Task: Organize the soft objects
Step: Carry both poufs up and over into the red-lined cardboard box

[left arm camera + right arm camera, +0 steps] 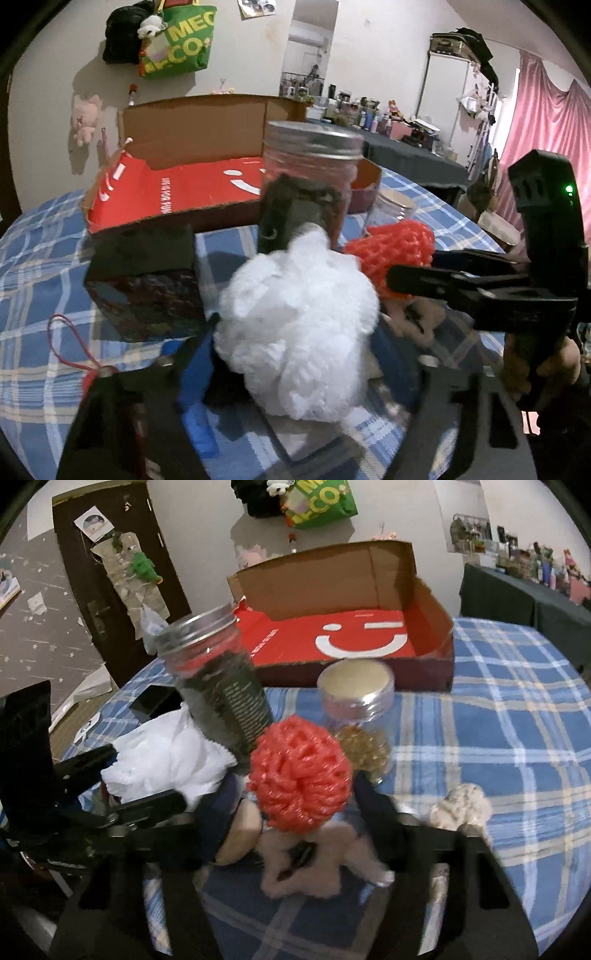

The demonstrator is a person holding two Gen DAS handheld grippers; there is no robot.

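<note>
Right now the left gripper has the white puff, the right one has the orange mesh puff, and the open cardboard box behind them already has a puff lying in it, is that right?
Not quite. The cardboard box holds no puff; the right wrist view shows only its bare red floor. The rest stands: the left gripper has the white puff, and the right gripper has the orange mesh puff.

Green tote bag [177,44] hung on the wall: yellow-white letters, partly cut off, reading "MEC" over "ECO"; in the right wrist view only "CO" legible on the same bag [325,502]. Open cardboard box [354,635], red inside floor: white smiley sign, plus small white print lines too small to read. Tall glass jar [218,686], dark label with fine white print, illegible; poster on the dark door [94,524], unreadable.
</note>
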